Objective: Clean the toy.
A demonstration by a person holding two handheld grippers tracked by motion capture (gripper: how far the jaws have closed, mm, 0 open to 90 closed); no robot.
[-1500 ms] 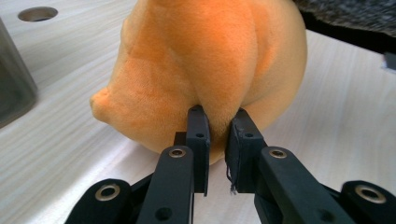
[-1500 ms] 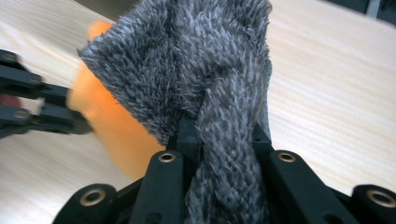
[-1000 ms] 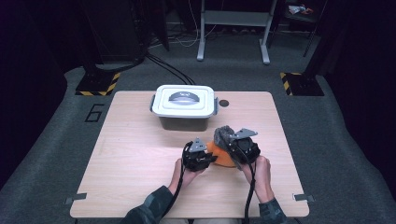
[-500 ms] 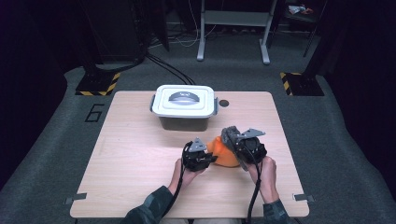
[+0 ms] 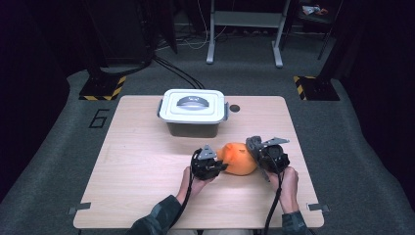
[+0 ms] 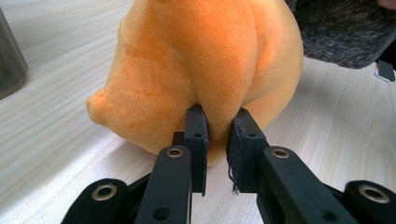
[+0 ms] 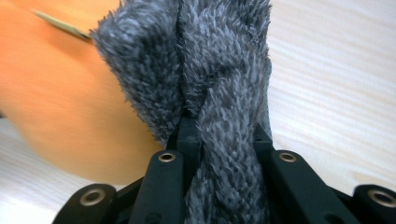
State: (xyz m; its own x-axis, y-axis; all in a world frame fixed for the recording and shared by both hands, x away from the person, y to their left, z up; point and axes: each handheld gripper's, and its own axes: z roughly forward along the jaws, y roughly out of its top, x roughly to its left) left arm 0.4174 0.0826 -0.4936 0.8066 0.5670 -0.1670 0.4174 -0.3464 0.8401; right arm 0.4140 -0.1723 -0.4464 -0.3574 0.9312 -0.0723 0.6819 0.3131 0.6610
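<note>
An orange plush toy (image 5: pixel 239 157) lies on the wooden table (image 5: pixel 147 161) near its front edge, between my two grippers. My left gripper (image 5: pixel 221 166) is at its left side, and the left gripper view has the jaws shut on a fold of the orange plush (image 6: pixel 205 60), pinched at my left gripper (image 6: pixel 218 116). My right gripper (image 5: pixel 254 148) is at its right end. In the right gripper view the jaws are shut on a grey furry part (image 7: pixel 224 70) of the toy, gripped at my right gripper (image 7: pixel 224 128). That grey part (image 6: pixel 341 32) lies behind the orange body.
A grey box with a white clip-on lid (image 5: pixel 193 110) stands at the back middle of the table, its wall (image 6: pixel 9 65) at the far left in the left gripper view. A small dark hole (image 5: pixel 235 108) sits in the tabletop beside it. Dark floor surrounds the table.
My right gripper has moved to the right and slightly down with the grey part in it, and more of the orange body now shows between the grippers. The left gripper has stayed put.
</note>
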